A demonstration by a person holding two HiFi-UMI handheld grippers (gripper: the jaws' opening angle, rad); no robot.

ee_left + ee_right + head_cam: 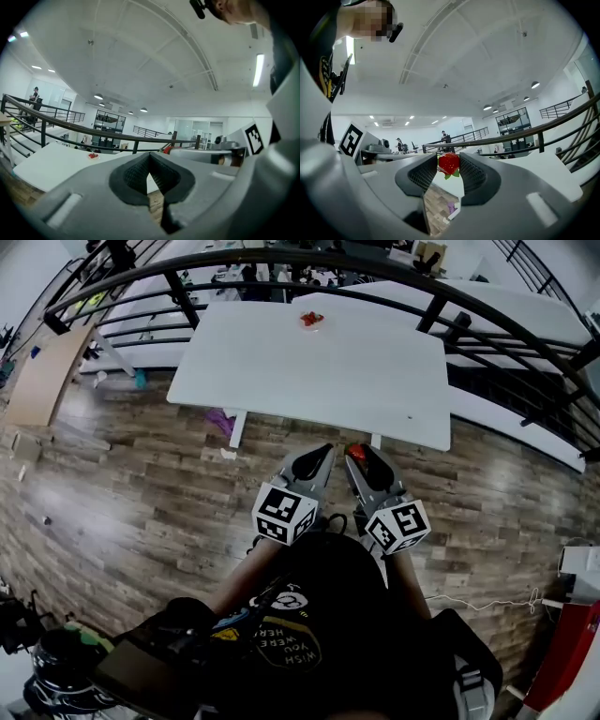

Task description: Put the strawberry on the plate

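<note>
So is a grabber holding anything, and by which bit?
The right gripper pinches the strawberry by its red sides, between the jaw tips, leaves pointing down. The left gripper is shut and holds nothing.

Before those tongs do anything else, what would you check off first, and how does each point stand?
1. Strawberry gripped in right tongs: ok.
2. Left tongs shut with nothing in them: ok.
3. Plate in sight on the white table: ok, near its far edge.
4. Right tongs above the plate: not ok, both tongs are over the wooden floor, short of the table.
5. Free room on the plate, which holds something red: cannot tell, too small.
</note>
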